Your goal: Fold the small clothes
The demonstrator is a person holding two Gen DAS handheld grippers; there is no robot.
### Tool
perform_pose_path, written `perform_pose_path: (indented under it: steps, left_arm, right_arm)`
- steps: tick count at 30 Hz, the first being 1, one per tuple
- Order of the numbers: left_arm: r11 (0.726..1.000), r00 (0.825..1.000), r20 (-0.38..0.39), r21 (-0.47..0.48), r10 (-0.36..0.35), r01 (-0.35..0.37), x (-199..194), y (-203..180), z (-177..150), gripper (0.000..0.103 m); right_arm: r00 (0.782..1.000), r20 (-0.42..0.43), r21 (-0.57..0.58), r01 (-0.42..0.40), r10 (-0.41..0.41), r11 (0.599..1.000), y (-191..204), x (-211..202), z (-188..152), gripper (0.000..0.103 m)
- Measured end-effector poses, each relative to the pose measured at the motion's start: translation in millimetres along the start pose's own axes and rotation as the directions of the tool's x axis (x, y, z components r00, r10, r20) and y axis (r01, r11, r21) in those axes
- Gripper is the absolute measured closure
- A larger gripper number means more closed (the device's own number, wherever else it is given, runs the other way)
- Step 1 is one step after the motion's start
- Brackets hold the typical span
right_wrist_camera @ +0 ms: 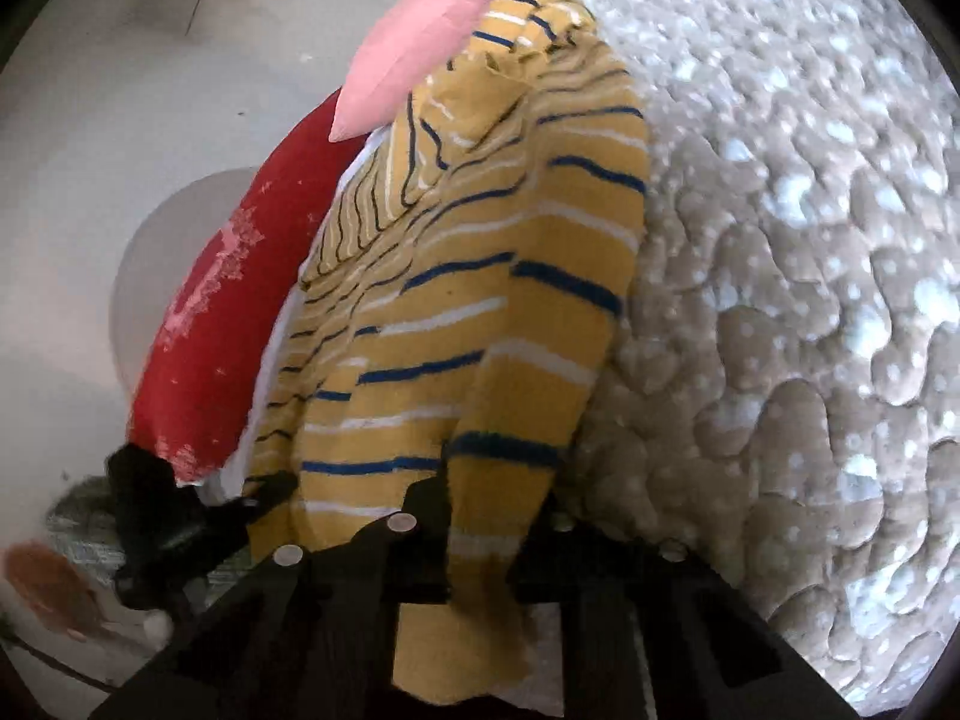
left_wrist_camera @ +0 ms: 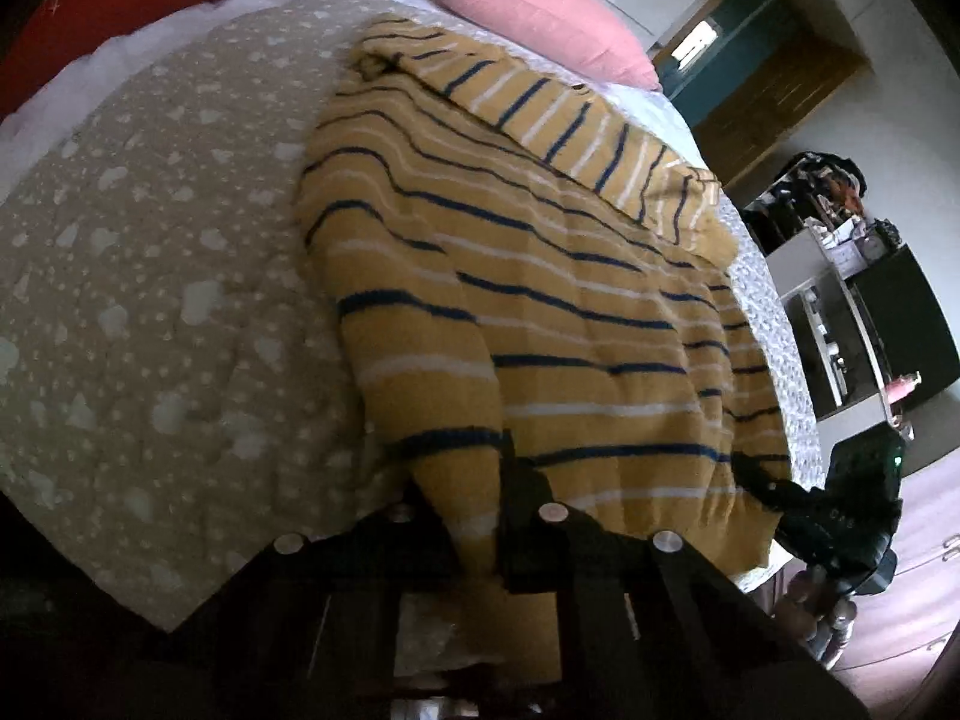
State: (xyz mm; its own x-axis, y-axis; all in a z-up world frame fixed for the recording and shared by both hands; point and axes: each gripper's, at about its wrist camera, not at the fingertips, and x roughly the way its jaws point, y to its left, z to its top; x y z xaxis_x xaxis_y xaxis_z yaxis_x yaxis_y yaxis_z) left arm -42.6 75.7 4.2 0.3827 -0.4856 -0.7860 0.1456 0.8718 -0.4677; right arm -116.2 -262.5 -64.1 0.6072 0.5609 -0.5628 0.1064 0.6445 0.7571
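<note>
While both our grippers sit low at the near hem, the yellow striped sweater (left_wrist_camera: 540, 276) lies spread on the bed's beige quilt (left_wrist_camera: 150, 276), body running from 6 o'clock up to 12 in the left wrist view. Navy and white stripes cross it; one sleeve is folded across the upper body towards 2 o'clock.

Our left gripper (left_wrist_camera: 474, 516) has its fingers (left_wrist_camera: 516, 534) closed on a fold of the hem, w/ yellow fabric bunched between them at approx 6 o'clock. Our right gripper (right_wrist_camera: 480, 546) likewise pinches the sweater (right_wrist_camera: 480, 276): cloth passes between its fingers (right_wrist_camera: 426, 534) and hangs down over the gripper body. Each gripper shows in the other's view, the right one at 4 o'clock (left_wrist_camera: 840, 516), the left at 8 o'clock (right_wrist_camera: 174, 516), both at the hem's corners.

Quilt (right_wrist_camera: 780, 300) fills the right wrist view from 12 round to 5 o'clock, directly beside the sweater. A pink pillow (left_wrist_camera: 540, 12) lies past the collar at 12–1 o'clock, touching the sweater's top edge in the right wrist view (right_wrist_camera: 420, 48). A red cushion (right_wrist_camera: 222, 324) sits at 9 o'clock there, just beside the garment's far edge. Shelves w/ clutter (left_wrist_camera: 852, 276) stand at 3 o'clock, off the bed.
</note>
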Motion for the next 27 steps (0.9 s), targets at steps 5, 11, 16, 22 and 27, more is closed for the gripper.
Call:
perform_pose_path:
  steps: [5,11,16,22,27]
  left_arm:
    - [1.000,0.998,0.063,0.005,0.001,-0.001,-31.7,-4.2,-5.9,0.095]
    - [0.999,0.993,0.119,0.042,-0.019,0.014,-69.7,-14.1,-19.3,0.095]
    - [0.997,0.992,0.129,0.077,0.002,-0.012,-88.4,-15.4,-42.2,0.095]
    - [0.997,0.995,0.090,0.060,0.042,-0.047,-90.7,-1.2,-66.2,0.095]
    - [0.996,0.993,0.109,0.074,0.036,-0.044,-92.0,-5.1,-57.7,0.095]
  right_arm:
    - [1.000,0.007,-0.010,-0.016,0.016,1.000,3.3,-16.6,-3.0,0.093]
    - [0.999,0.019,-0.038,-0.038,0.039,0.999,9.3,-46.8,-16.5,0.094]
    - [1.000,-0.008,-0.079,-0.019,0.018,0.997,13.9,-64.3,-50.3,0.094]
    - [0.998,-0.060,-0.118,0.017,-0.024,0.993,10.5,-69.3,-90.0,0.093]
    - [0.999,-0.042,-0.117,0.029,-0.034,0.993,5.3,-75.2,-86.7,0.093]
